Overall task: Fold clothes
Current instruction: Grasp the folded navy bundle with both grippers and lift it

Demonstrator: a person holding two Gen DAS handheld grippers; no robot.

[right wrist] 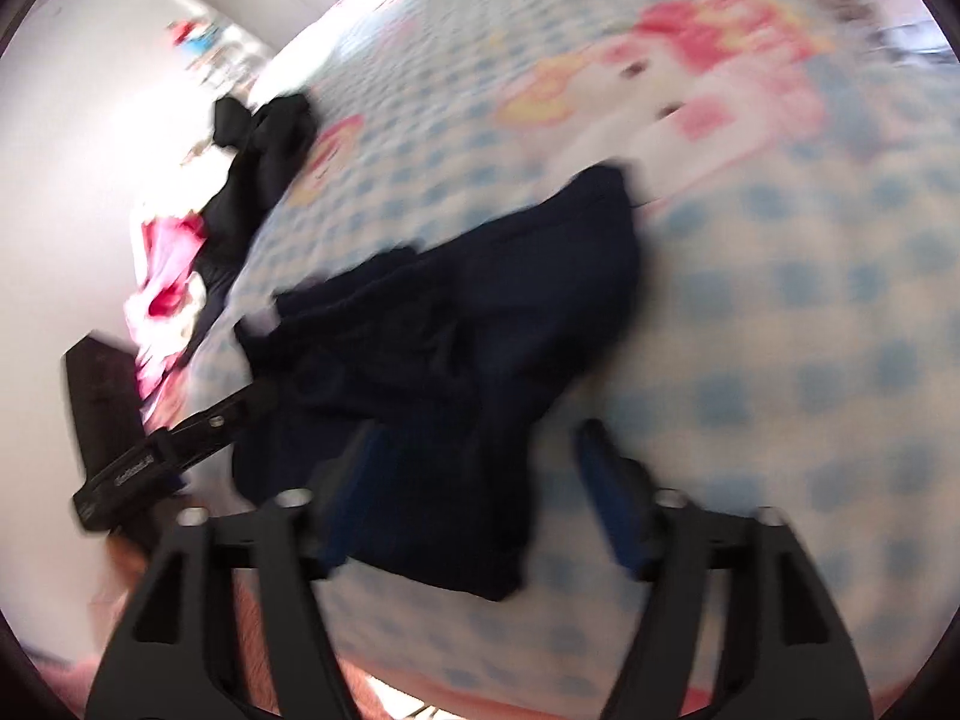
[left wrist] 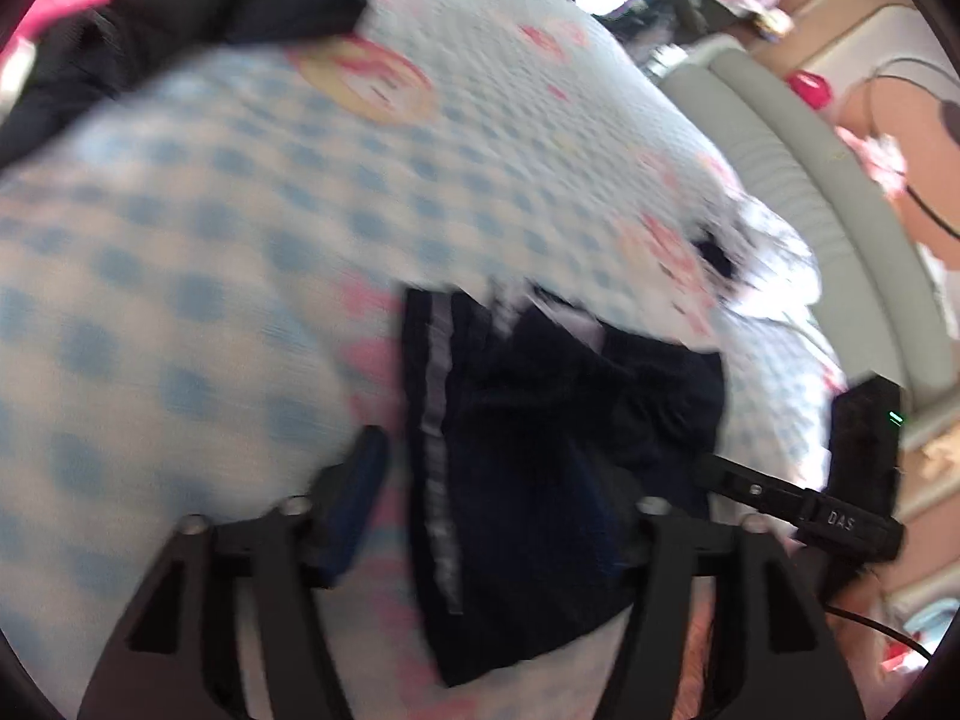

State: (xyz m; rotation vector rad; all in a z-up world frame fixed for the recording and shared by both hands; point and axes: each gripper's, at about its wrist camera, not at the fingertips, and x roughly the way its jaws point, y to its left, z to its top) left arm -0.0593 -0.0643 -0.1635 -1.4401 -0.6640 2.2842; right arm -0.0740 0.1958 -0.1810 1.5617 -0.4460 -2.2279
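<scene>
While both pictures are blurry, the jaws of each tool show at the bottom of the frame. The left gripper [left wrist: 498,492] has its jaws spread wide, and the dark navy garment [left wrist: 540,438] lies between them, not pinched. The right gripper [right wrist: 480,474] is spread wide too, with one blue pad [right wrist: 606,498] over bare sheet and the other at the edge of the same dark navy garment [right wrist: 456,348].

That cloth is soft and crumpled, with a pale stripe [left wrist: 435,414] running down one side. It rests on a bed sheet [left wrist: 210,276] that is white with blue dots and pink and yellow cartoon shapes.

Two more heaps sit farther away: one black pile of clothes [right wrist: 258,162] in the upper left of the right view, and one pink and white cloth [right wrist: 168,276] beside it.

At the right edge of the left view runs a grey padded bed frame [left wrist: 798,162], with a person's arm [left wrist: 888,120] past it.
</scene>
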